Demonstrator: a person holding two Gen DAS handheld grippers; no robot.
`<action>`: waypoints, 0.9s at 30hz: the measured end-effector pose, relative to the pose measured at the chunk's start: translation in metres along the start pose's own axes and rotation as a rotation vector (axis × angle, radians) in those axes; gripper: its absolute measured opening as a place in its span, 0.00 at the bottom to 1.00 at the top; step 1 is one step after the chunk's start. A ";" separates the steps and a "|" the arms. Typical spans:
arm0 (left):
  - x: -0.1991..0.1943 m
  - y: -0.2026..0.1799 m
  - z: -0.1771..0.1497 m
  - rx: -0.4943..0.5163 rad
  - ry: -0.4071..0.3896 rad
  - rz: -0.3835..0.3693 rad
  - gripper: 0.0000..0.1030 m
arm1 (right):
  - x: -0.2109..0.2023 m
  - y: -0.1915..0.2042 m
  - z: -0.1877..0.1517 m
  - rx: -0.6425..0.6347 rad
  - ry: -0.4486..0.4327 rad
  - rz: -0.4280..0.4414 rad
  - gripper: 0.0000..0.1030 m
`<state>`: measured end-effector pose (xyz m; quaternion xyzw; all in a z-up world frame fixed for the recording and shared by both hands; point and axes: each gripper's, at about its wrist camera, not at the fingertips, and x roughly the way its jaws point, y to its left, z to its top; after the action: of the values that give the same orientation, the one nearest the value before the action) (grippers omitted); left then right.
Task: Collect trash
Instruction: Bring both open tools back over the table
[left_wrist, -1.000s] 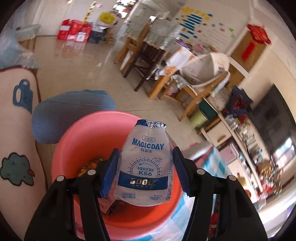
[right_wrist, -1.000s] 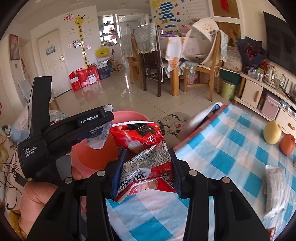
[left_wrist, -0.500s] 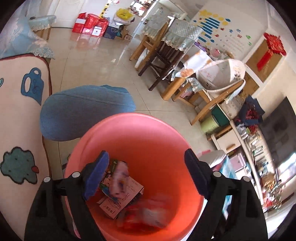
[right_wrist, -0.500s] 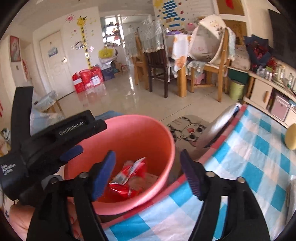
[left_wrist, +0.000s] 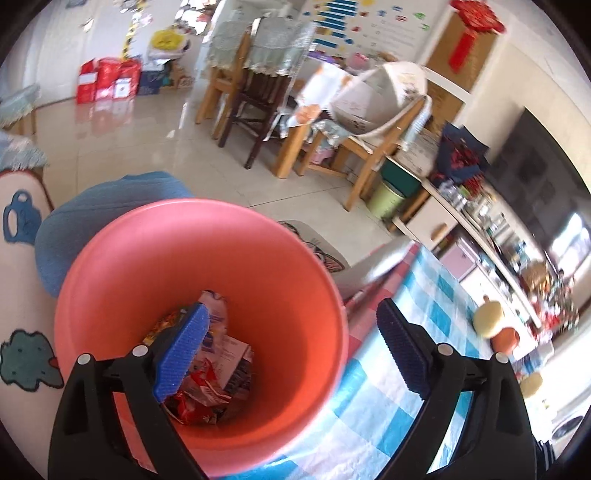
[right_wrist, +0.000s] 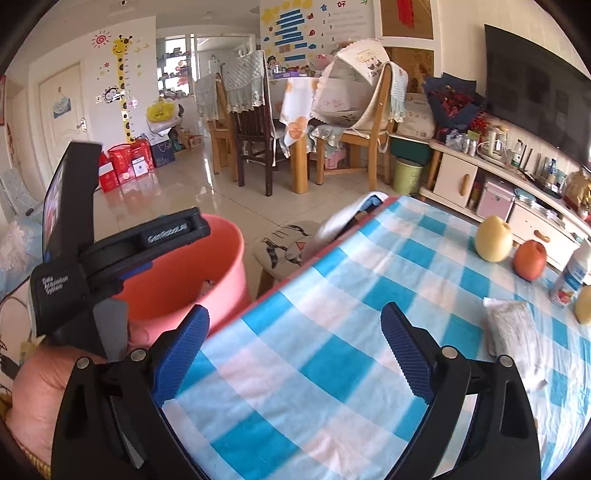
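Our left gripper (left_wrist: 291, 354) and right gripper (right_wrist: 295, 350) are opening, jaws wide, nothing between them. The wrappers (left_wrist: 207, 373) they clenched a second ago now lie in the pink bucket (left_wrist: 280, 280) beside the table (right_wrist: 332, 332). We judge them light, crinkly, slippery; best pinched by an edge.

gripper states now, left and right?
Left gripper: opening, nothing between the fingers, over the bucket.
Right gripper: opening, empty, over the tablecloth.
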<state>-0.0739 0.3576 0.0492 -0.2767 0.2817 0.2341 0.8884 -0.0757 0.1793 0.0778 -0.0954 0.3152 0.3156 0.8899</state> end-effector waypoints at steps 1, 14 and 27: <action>-0.001 -0.007 -0.002 0.026 -0.001 -0.003 0.93 | -0.005 -0.003 -0.004 0.001 0.003 -0.007 0.90; -0.008 -0.068 -0.026 0.212 0.007 -0.048 0.94 | -0.050 -0.032 -0.043 0.019 0.014 -0.066 0.91; -0.014 -0.113 -0.054 0.365 0.036 -0.126 0.94 | -0.079 -0.074 -0.066 0.096 -0.007 -0.089 0.91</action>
<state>-0.0396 0.2372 0.0608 -0.1324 0.3173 0.1182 0.9316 -0.1104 0.0575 0.0736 -0.0652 0.3221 0.2604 0.9078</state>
